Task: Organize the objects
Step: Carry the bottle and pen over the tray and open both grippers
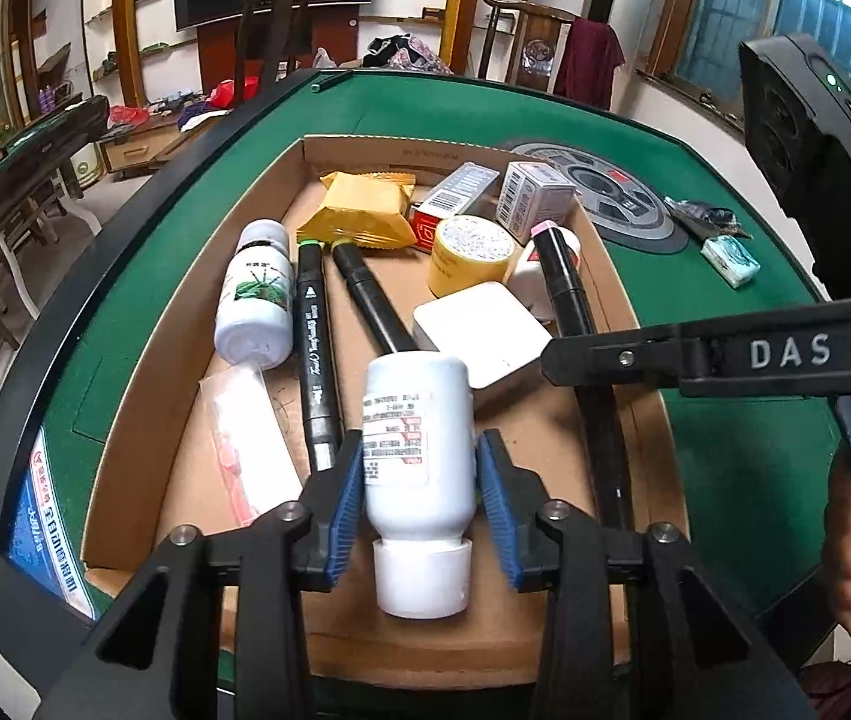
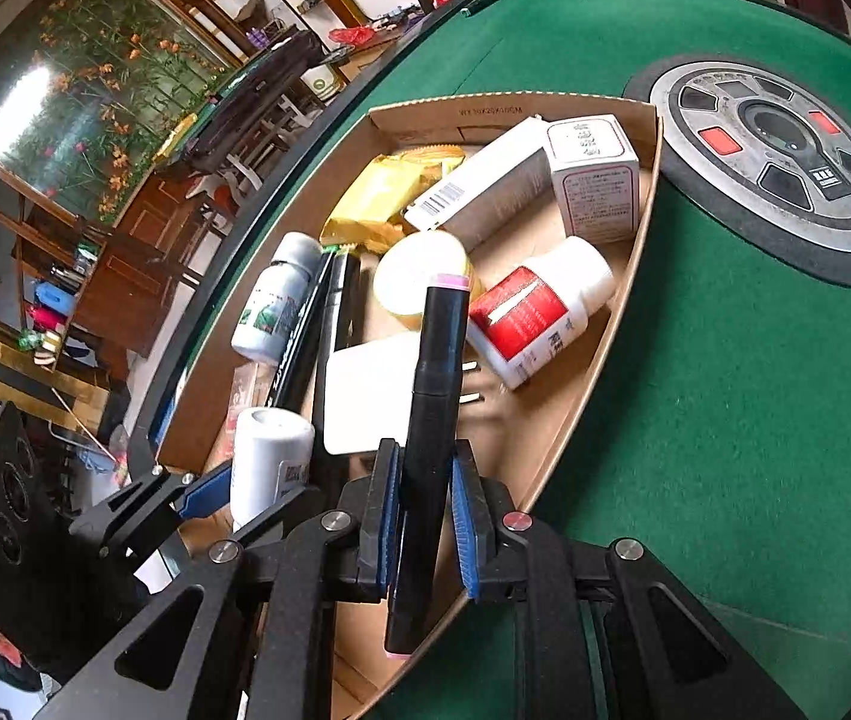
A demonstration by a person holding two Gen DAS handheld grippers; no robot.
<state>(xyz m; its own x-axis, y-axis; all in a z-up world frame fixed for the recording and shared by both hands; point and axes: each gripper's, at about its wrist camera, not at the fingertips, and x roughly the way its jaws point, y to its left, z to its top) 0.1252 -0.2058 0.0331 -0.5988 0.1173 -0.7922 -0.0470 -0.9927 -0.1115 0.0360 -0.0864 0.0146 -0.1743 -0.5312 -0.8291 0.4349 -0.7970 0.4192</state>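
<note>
A cardboard tray (image 1: 143,396) on the green table holds several items. My left gripper (image 1: 419,498) straddles a white pill bottle (image 1: 416,444) lying cap toward me; the blue pads stand just off its sides with small gaps. My right gripper (image 2: 422,516) is around a black marker with a pink cap (image 2: 434,396), which stands tilted over the tray's right wall; its left pad touches, the right shows a thin gap. The right gripper's finger (image 1: 695,354) also crosses the left wrist view, and the white bottle (image 2: 269,462) shows in the right wrist view.
In the tray (image 2: 593,360): a green-label bottle (image 1: 254,294), two black markers (image 1: 314,348), a yellow packet (image 1: 359,210), a yellow tape roll (image 1: 470,252), a white flat box (image 1: 482,330), small cartons (image 1: 530,195), a red-label bottle (image 2: 536,312). A round control panel (image 2: 779,150) is set in the table.
</note>
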